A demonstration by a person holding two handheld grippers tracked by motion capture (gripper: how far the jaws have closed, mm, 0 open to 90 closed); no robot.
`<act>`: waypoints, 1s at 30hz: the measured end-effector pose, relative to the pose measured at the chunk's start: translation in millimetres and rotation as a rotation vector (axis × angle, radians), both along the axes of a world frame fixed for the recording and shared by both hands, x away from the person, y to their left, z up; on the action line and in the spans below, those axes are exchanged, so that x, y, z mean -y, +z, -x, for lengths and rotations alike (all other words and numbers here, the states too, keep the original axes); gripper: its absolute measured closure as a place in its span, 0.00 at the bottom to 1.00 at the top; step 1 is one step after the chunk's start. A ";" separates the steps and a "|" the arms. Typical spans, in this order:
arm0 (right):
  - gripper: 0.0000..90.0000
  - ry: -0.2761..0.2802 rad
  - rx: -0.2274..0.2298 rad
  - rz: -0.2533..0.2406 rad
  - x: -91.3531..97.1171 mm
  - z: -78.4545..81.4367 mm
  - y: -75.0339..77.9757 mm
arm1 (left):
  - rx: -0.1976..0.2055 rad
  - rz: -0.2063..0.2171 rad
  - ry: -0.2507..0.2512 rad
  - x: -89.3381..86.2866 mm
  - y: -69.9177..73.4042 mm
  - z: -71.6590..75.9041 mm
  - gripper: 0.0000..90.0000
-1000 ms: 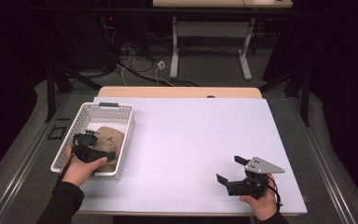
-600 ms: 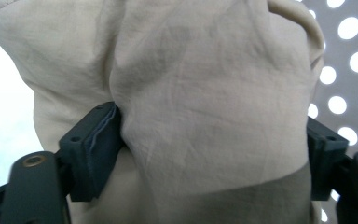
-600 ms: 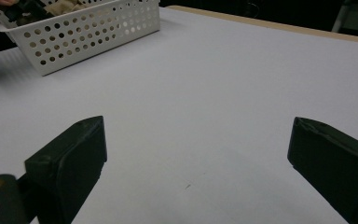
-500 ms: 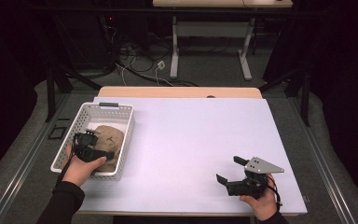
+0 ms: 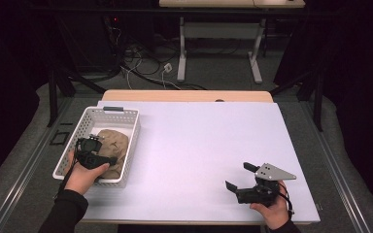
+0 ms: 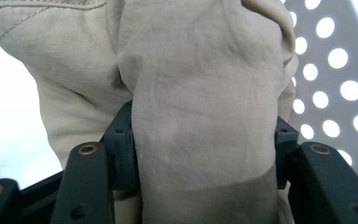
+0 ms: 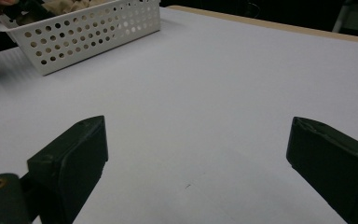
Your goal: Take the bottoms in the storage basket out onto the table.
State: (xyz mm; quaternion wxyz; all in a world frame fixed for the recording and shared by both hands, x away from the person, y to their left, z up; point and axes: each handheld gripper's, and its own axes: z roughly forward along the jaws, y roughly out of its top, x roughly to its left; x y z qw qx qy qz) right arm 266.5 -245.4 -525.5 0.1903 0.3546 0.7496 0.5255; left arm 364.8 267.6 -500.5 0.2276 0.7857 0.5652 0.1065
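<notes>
Reaching into the white basket (image 5: 126,118) at the left side of the desk (image 5: 209,145), the left gripper (image 6: 204,140) had just been closing, and its fingers (image 6: 121,144) pressed on a fold of the tan cloth (image 6: 205,93) lying in the basket. The right gripper (image 7: 200,163) rested low over the bare desk, well apart from the basket, with its fingers wide open and holding nothing.

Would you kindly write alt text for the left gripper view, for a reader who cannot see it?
A thick fold of beige cloth sits between the left gripper's two black jaws, which have just been closing and press it from both sides. Behind it at right is the white perforated basket wall.
</notes>
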 end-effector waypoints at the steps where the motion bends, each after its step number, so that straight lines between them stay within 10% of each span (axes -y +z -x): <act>1: 0.06 0.000 0.000 0.001 0.0 0.0 0.0 | 0.001 0.000 0.001 -0.1 0.3 0.4 0.50; 30: 0.06 -0.007 0.004 0.001 0.8 0.2 0.1 | 0.079 0.038 0.043 -11.0 17.0 5.1 0.54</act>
